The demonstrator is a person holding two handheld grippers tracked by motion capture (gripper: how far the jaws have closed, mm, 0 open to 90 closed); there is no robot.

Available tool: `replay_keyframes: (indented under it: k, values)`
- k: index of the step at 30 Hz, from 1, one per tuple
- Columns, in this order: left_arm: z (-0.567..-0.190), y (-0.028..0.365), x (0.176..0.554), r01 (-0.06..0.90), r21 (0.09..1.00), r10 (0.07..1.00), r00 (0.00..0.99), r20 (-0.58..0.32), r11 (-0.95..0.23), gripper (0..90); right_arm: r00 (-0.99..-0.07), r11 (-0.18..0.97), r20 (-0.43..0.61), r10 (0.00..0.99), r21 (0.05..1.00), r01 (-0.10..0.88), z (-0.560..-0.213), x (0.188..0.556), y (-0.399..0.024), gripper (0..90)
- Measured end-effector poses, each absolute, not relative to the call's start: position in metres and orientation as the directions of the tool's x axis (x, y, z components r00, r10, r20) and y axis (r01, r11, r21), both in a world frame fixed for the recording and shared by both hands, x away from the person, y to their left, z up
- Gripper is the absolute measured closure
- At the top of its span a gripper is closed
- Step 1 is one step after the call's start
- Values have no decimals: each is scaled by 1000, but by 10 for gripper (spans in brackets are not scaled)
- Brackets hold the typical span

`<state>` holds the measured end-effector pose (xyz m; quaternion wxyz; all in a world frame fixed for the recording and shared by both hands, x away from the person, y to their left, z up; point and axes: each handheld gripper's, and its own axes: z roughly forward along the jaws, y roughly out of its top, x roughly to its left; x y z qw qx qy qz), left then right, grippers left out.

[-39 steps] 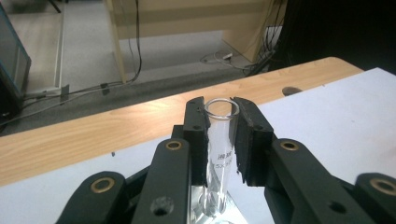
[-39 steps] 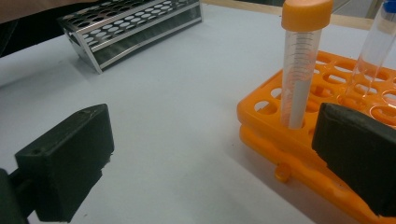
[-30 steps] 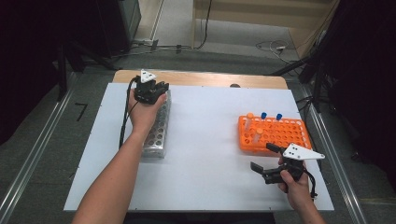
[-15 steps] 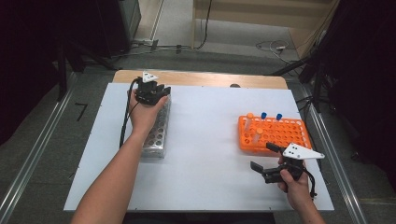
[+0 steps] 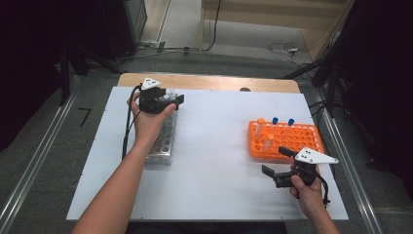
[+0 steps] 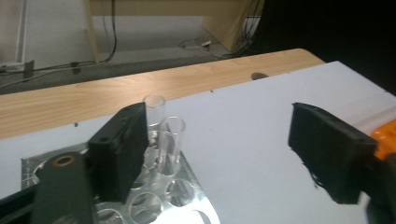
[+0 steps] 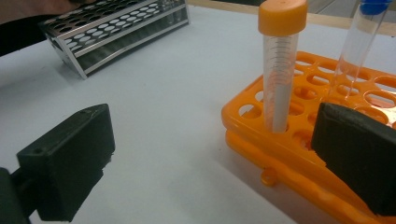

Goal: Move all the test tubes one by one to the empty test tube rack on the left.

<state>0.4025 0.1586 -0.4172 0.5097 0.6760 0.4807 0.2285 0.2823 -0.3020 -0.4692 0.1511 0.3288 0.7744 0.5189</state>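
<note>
With the left gripper (image 5: pixel 168 100) fingers just spread off the clear tubes (image 6: pixel 170 135) seated at the far end of the metal rack (image 5: pixel 163 139), lift straight up; the right gripper (image 5: pixel 277 163) waits spread near the orange rack (image 5: pixel 285 141).

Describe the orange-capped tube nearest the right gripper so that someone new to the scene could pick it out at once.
Start at the orange tube rack on the right side of the white table. Near the rack's front edge, closest to the right gripper, stands one upright orange-capped tube. Its neighbours farther back are two blue-capped tubes and another orange-capped one at the far left corner.
</note>
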Motion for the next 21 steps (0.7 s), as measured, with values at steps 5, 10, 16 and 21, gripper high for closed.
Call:
replay_keyframes:
  k: [5, 10, 16, 21]
  values:
    - [-412, 155, 385, 395, 918, 856, 482, -187, -21, 114, -716, 227, 107, 689, 907, 354, -468, 285, -301, 29]
    - [-409, 150, 364, 358, 934, 827, 529, -189, -16, 56, -692, 229, 94, 716, 905, 359, -469, 288, -298, 115]
    - [-408, 142, 338, 334, 943, 803, 562, -198, -2, 17, -643, 212, 84, 762, 905, 370, -471, 295, -295, 274]
    - [-412, 133, 317, 323, 946, 786, 591, -180, -26, 0, -625, 203, 83, 776, 906, 372, -473, 299, -293, 381]
